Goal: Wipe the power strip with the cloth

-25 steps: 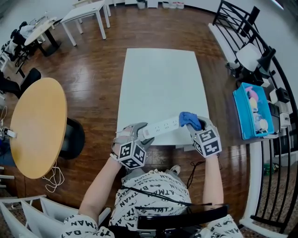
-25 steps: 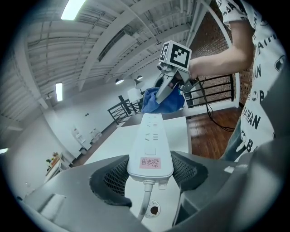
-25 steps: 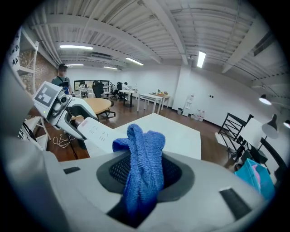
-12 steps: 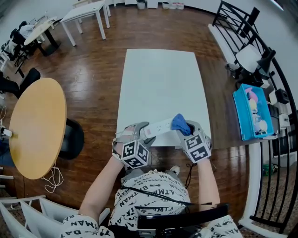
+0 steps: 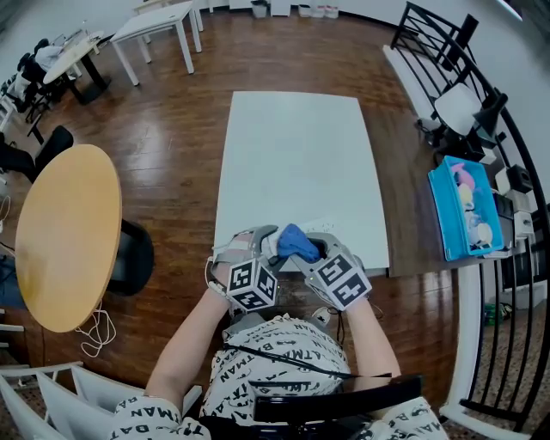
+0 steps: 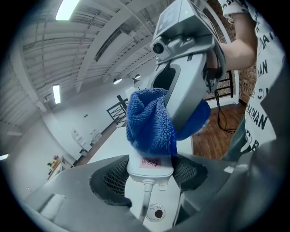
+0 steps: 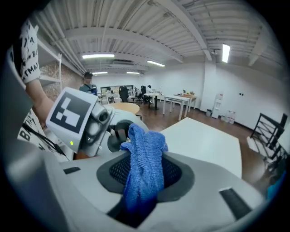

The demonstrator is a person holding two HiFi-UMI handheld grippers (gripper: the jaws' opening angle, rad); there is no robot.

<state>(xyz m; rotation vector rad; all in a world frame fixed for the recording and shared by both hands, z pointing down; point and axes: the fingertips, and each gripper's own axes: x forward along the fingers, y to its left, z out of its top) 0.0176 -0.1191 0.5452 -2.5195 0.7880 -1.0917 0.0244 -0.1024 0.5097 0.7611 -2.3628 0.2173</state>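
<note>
The white power strip (image 6: 149, 165) is clamped at its cord end between the pads of my left gripper (image 6: 149, 174), over the near edge of the white table (image 5: 296, 155). A bunched blue cloth (image 6: 149, 122) lies on top of the strip just beyond those pads. My right gripper (image 7: 145, 174) is shut on the blue cloth (image 7: 144, 158). In the head view the right gripper (image 5: 305, 253) sits right beside the left gripper (image 5: 268, 243), with the cloth (image 5: 296, 242) between them. The cloth and grippers hide most of the strip there.
The strip's white cord (image 6: 146, 199) hangs down below the left jaws. A blue bin (image 5: 464, 206) of small items stands by the black railing (image 5: 516, 284) at the right. A round wooden table (image 5: 69, 232) is at the left, white desks (image 5: 163, 21) far back.
My right gripper has slid the cloth leftward along the strip, from its far right end up to the left gripper. The left gripper and strip have stayed in place.
</note>
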